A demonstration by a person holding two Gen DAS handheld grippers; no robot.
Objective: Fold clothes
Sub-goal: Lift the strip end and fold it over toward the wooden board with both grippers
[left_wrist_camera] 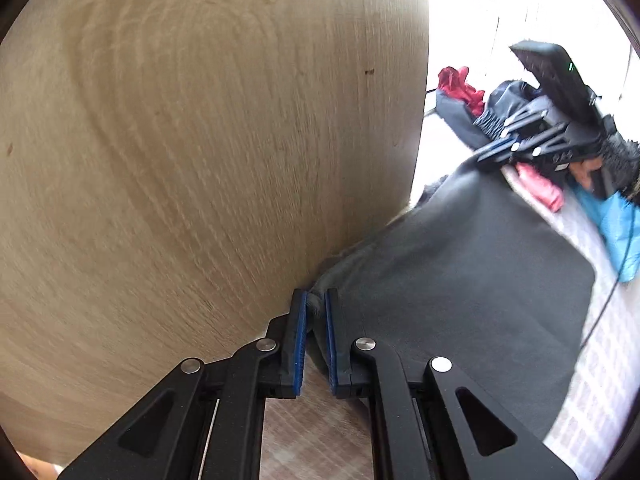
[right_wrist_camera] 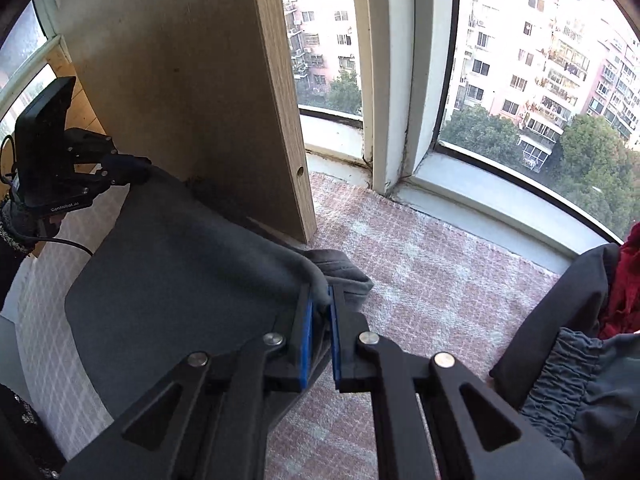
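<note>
Both hand-held grippers are pinching the same grey garment [right_wrist_camera: 172, 280]: left hand-held gripper [left_wrist_camera: 316, 320] on one corner, right hand-held gripper [right_wrist_camera: 320, 320] on another. It's stretched out beside a wooden panel [right_wrist_camera: 180, 80].

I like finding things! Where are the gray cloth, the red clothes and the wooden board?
gray cloth [right_wrist_camera: 168, 280], right wrist view, flat middle.
red clothes [left_wrist_camera: 460, 86], left wrist view, crumpled top.
wooden board [right_wrist_camera: 180, 80], right wrist view, broad face.

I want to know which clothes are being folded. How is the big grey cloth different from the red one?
The grey cloth is spread out wide; the red cloth is bunched up small. The grey cloth is pinched at two corners by the left gripper and the right gripper; the red cloth is held by neither and sits in a pile of clothes. Both are soft fabric.
</note>
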